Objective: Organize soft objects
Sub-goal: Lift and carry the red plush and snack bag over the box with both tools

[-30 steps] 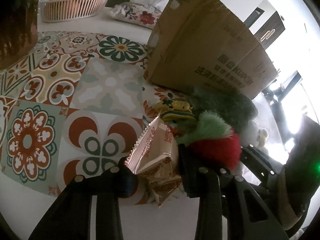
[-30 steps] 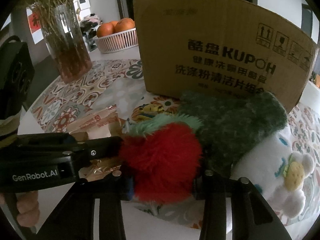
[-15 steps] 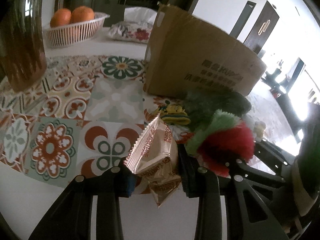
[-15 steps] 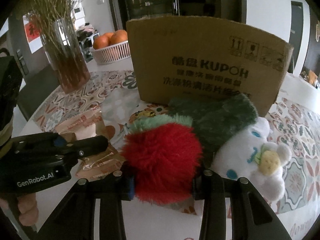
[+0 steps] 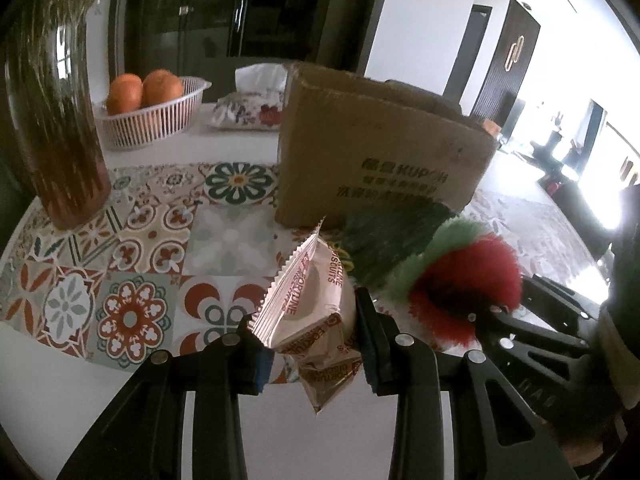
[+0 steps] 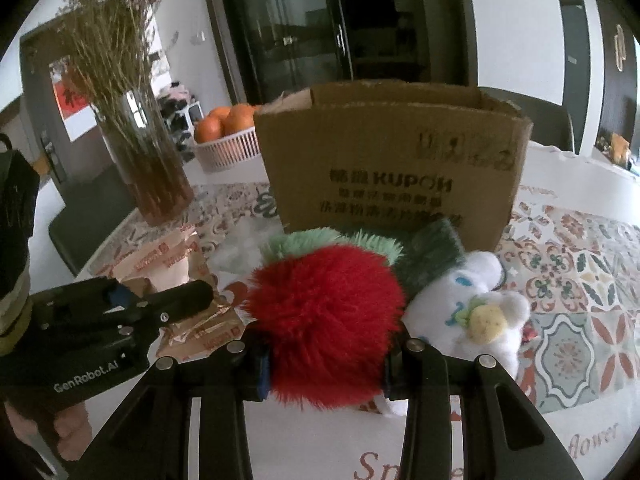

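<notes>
Path ahead is blocked by the upright cardboard box [image 6: 394,164]; its top is open. A dark green plush [image 6: 434,258] and a white plush [image 6: 472,308] lie against its front wall. To the left, bare tablecloth [image 5: 120,256] is bounded by the glass vase [image 5: 52,128] and fruit basket [image 5: 154,118].

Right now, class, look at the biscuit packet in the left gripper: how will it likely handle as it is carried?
The biscuit packet is probably light: the left gripper holds it clear of the table. It looks floppy, since its lower corner droops, crumpled, below the jaws. Its glossy film may be slippery, and a hard squeeze would likely break the biscuits inside.
</notes>
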Available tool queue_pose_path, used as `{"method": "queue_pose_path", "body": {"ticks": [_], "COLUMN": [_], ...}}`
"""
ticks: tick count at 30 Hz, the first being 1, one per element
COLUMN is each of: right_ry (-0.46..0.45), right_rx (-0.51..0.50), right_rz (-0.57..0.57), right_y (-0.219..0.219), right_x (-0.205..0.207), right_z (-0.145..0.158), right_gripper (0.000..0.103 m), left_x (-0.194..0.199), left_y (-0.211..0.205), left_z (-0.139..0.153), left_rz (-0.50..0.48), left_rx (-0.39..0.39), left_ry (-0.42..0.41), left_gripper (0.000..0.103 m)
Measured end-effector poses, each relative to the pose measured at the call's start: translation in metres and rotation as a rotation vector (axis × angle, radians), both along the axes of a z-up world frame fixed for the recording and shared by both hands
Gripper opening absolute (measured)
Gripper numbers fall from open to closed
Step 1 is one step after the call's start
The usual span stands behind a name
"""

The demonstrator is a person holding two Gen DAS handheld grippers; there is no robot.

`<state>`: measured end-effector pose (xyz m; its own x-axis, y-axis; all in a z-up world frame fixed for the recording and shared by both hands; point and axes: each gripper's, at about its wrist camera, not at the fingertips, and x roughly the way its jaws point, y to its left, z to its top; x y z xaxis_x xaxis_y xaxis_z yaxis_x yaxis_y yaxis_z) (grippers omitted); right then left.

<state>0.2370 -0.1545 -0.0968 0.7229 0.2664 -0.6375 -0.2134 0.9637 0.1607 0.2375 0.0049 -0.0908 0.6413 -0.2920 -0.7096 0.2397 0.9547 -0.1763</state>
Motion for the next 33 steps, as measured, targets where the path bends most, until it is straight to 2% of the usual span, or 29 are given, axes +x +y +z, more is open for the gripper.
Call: {"method": "queue_pose_path", "body": {"ticks": [12, 33], "right_ry": [-0.079, -0.215], "right_rx": [0.037, 0.081], "right_rz": [-0.048, -0.097], "right_y": [-0.026, -0.056], "right_x": [-0.017, -0.011], "right_z": [0.034, 0.093], "right_gripper": [0.039, 0.039], "left_x": [-0.013, 0.0], "left_y": [-0.022, -0.045], "left_z": [0.036, 0.099], "left_rz": [-0.014, -0.015], "left_rx": [0.006, -0.001], "left_ry": [-0.089, -0.25], "left_gripper": [0.036, 0.036]}}
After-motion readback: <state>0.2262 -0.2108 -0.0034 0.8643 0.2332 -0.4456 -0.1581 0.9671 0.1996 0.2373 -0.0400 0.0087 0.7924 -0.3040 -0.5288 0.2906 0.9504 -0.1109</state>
